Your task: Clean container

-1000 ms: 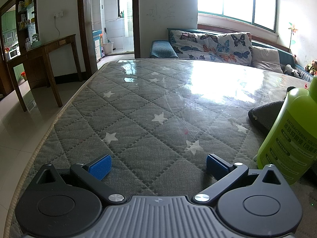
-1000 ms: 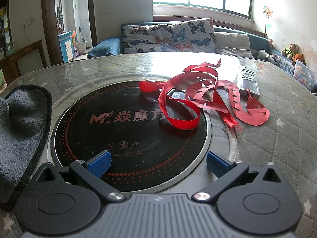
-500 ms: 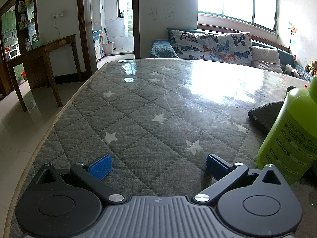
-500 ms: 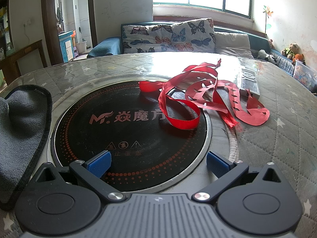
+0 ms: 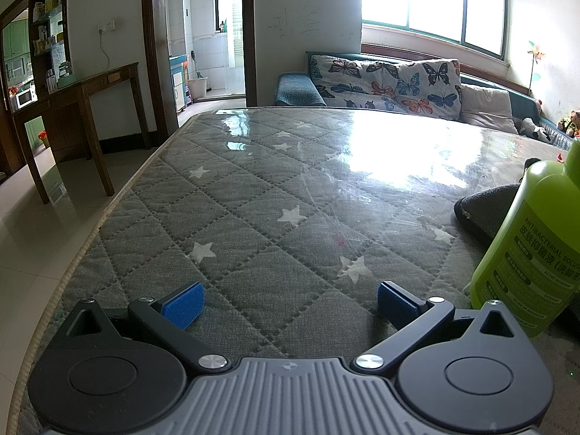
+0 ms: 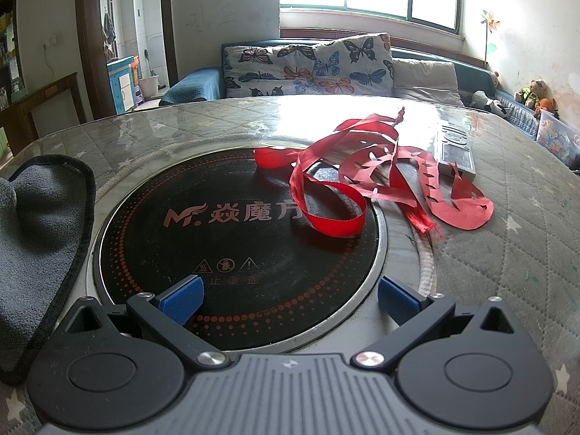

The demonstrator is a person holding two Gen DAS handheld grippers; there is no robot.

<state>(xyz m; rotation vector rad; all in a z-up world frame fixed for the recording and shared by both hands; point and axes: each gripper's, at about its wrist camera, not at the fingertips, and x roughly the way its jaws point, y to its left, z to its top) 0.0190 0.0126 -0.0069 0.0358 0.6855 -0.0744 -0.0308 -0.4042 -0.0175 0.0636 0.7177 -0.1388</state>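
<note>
Comparing both views with the earlier frames turns up no change: neither gripper has shifted and every item lies where it lay.

Filling most of the left wrist view is the quilted grey table cover (image 5: pixel 275 217) with white stars under a glossy clear sheet; the right wrist view shows it only at the edges. At the right edge of the left view stands a green bottle (image 5: pixel 533 253), upright, with a dark grey cloth (image 5: pixel 485 206) just behind it. The left gripper (image 5: pixel 288 302) sits at the bottom centre with its jaws spread wide and nothing between them.

Only the right wrist view shows the round black cooktop (image 6: pixel 232 239), set in the middle of the frame with a metal rim. A red ribbon (image 6: pixel 326 195) lies tangled across its upper right part and trails onto the cover, touching a grey remote control (image 6: pixel 455 152) further right. The grey cloth (image 6: pixel 40 239) appears at the left edge here, overlapping the cooktop's rim. The right gripper (image 6: pixel 290 299) hangs over the near edge of the cooktop, jaws wide apart and holding nothing.
</note>
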